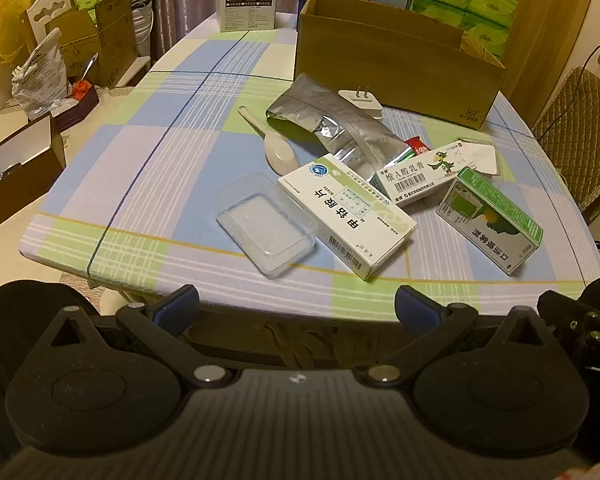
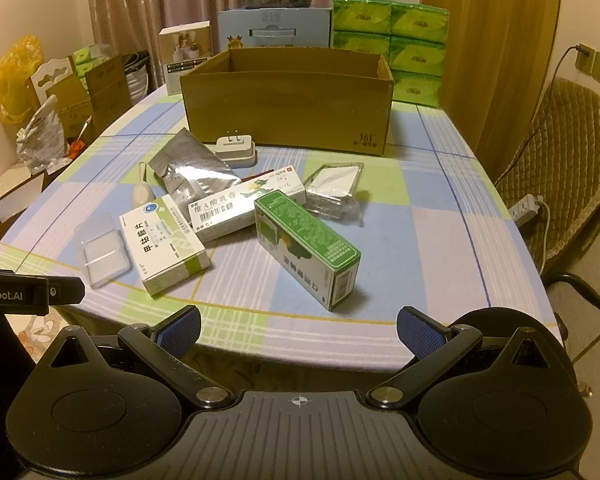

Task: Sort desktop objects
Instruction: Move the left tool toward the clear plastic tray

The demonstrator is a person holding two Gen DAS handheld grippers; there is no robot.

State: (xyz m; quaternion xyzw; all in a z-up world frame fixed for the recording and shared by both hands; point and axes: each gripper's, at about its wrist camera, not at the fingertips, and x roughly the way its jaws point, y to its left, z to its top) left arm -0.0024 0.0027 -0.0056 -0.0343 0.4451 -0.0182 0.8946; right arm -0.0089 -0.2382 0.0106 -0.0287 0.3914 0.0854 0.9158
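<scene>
Black left gripper [image 1: 296, 306], right gripper [image 2: 298, 330], blue-padded jaws

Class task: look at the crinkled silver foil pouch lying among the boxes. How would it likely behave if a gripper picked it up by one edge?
The foil pouch looks thin and creased, so it would probably flop and bend. It lies fairly flat, so it is likely light. Its shiny surface may slip between pads.

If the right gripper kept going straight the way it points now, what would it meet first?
Probably the green-topped medicine box, the nearest item ahead of the open right gripper on the checked tablecloth; depth is uncertain.
</scene>
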